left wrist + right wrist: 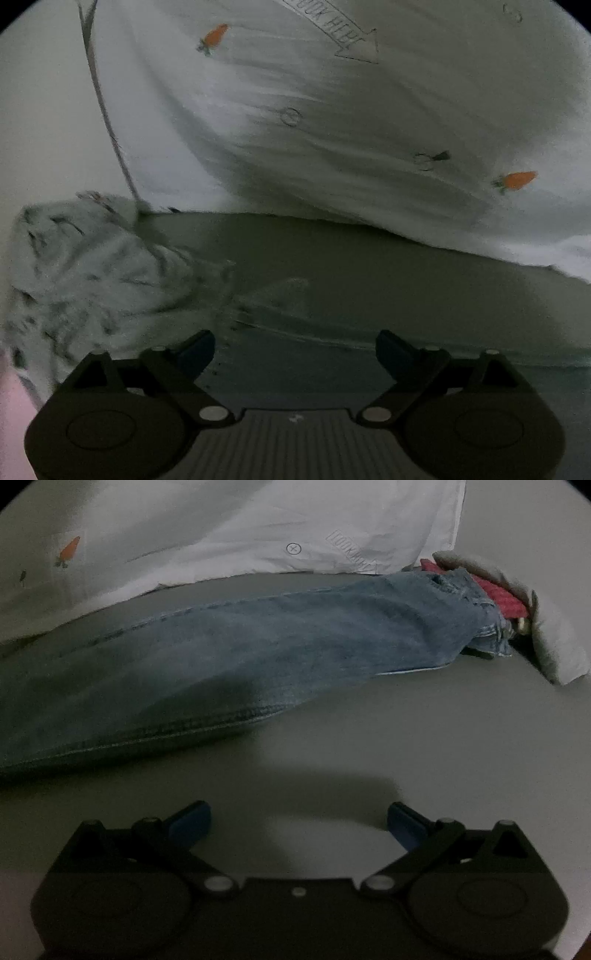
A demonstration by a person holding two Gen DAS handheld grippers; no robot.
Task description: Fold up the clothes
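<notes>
The left gripper stands wide apart with nothing between its blue pads; it hangs released above a dark stretch of cloth, probably the shaded end of the jeans, though the left wrist view is too dim to be sure. Just to its left lies a crumpled, pale patterned garment, bunched and not folded. Beyond both, a white shirt printed with small orange carrots and an arrow label rises in loose, uneven drapes.

The right gripper is likewise spread and empty, hovering over bare tabletop with its shadow beneath it. A little ahead of it the jeans lie stretched out long across the tabletop, one stitched seam edge turned toward the gripper. They look laid flat and narrow, perhaps doubled leg on leg, but no crosswise fold shows. At their far end sits a small heap: a pink-red knitted piece tucked under a grey garment; whether those are folded cannot be told. The white shirt lies behind the jeans, touching or overlapping their far edge.

As a judgement, the task is at an early or middle point. Neither gripper holds anything, the jeans seem straightened and ready for folding along their length, and the shirt and the patterned garment are yet to be dealt with. The next likely need is a grasp on one end of the jeans.
</notes>
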